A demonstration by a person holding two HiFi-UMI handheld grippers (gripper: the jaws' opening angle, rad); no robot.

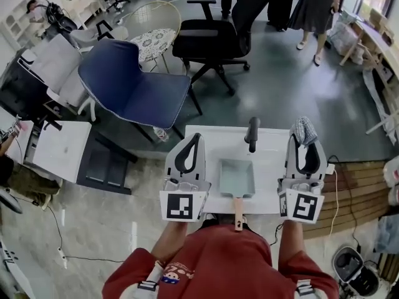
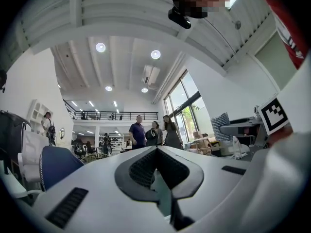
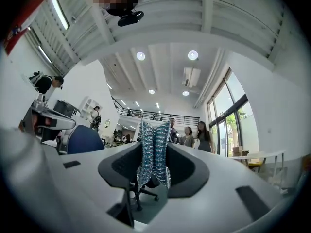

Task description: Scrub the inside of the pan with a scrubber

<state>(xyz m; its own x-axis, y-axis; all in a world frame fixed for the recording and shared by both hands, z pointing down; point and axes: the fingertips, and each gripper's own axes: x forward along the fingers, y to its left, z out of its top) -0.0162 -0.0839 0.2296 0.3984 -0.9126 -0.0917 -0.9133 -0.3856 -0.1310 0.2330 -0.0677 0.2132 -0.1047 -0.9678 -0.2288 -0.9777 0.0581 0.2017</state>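
So the pan (image 1: 237,177), a small rectangular pale-teal one with a wooden handle (image 1: 238,212), sits on the white desk (image 1: 274,167) right in front of the person, handle pointing back at them. It's empty as far as I can see, and I can't make out any suds or grime from up here. The scrubber (image 3: 153,144), a silvery mesh thing, is pinched between the fingers of the right gripper (image 1: 304,142) and sticks up out of the tips, so that's grabbed and ready. It's nowhere near the pan though. That gripper is off to the pan's right, and its own view shows ceiling and the far side of the room rather than the desk. The left gripper (image 1: 196,137) is off to the pan's left, aimed up the same way, with its fingers (image 2: 141,166) clenched together on nothing. There's a black faucet-looking post (image 1: 252,134) standing just beyond the pan. Past the desk you get a blue chair (image 1: 134,83), a black office chair (image 1: 209,39) and a few people standing around further back. My read on progress: scrubber pickup is done, but the actual scrubbing hasn't started. What's left is tipping the right gripper down into the pan and working the inside, maybe with the left one steadying the handle.
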